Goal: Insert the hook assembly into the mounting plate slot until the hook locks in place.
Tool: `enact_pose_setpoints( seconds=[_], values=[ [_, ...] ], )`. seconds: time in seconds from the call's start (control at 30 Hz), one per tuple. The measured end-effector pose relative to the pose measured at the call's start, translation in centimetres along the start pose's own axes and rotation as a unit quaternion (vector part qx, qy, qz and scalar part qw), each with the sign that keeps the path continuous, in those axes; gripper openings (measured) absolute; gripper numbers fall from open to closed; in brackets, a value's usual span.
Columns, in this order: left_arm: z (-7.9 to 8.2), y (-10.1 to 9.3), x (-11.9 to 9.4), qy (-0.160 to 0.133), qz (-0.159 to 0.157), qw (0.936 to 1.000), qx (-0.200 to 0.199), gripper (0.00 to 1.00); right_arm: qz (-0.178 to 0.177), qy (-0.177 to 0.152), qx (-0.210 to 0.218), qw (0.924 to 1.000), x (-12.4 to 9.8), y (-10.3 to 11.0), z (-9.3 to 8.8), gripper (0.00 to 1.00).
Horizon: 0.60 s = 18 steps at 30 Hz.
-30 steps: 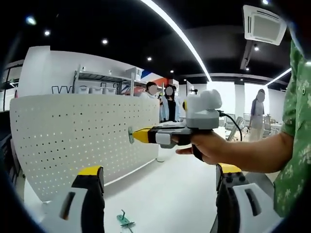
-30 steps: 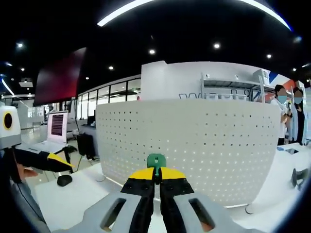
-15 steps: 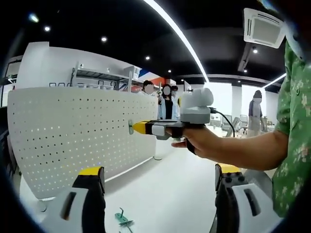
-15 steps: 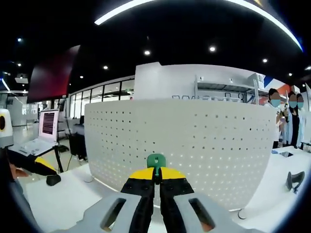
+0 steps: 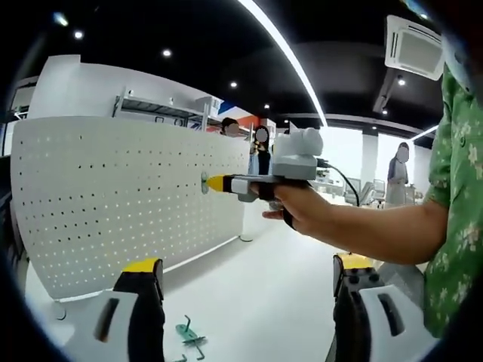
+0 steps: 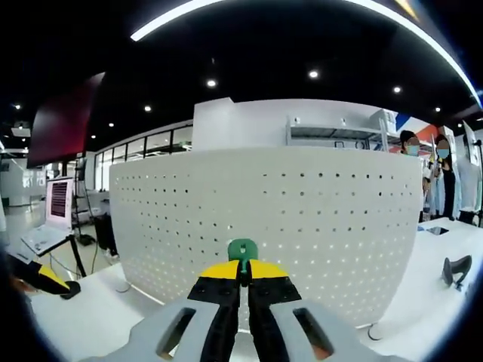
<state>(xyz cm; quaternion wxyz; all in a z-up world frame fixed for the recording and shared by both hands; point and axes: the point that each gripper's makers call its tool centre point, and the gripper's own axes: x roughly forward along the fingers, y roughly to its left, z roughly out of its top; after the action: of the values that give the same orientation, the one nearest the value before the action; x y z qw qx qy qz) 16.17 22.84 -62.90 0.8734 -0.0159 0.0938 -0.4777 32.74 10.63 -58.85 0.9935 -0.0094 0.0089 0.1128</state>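
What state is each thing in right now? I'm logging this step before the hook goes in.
Right gripper: shut on the green hook, held up to the pegboard.
Left gripper: open, holding nothing.
Pegboard: upright on the white table.
Spare green hooks: lying loose on the table.

The upright white metal pegboard panel (image 6: 302, 219) is dotted with an even grid of small dark holes. A green plastic hook (image 6: 242, 251) is pinched between the right gripper (image 6: 242, 275), whose jaw tips are yellow over black on pale grey bodies. More green hooks (image 5: 189, 333) lie on the plain white tabletop (image 5: 256, 302). The person's short sleeve (image 5: 456, 196) is green with a pale floral print.
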Motion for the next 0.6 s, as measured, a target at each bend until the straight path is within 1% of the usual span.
enact_pose_setpoints(
  seconds=[0.13, 0.3, 0.6],
  values=[
    [-0.3, 0.2, 0.0, 0.002, 0.001, 1.0000, -0.003, 0.95, -0.009, -0.003, 0.001, 1.0000, 0.8, -0.9, 0.3, 0.01],
    [-0.7, 0.1, 0.2, 0.005, 0.000, 1.0000, -0.007, 0.95, -0.020, -0.013, 0.000, 0.9997, 1.9, -1.8, 1.5, 0.01],
    [-1.1, 0.6, 0.1, 0.010, 0.005, 0.9999, -0.011, 0.95, -0.029, -0.031, -0.011, 0.9990, 2.9, -2.5, 3.5, 0.01]
  ],
)
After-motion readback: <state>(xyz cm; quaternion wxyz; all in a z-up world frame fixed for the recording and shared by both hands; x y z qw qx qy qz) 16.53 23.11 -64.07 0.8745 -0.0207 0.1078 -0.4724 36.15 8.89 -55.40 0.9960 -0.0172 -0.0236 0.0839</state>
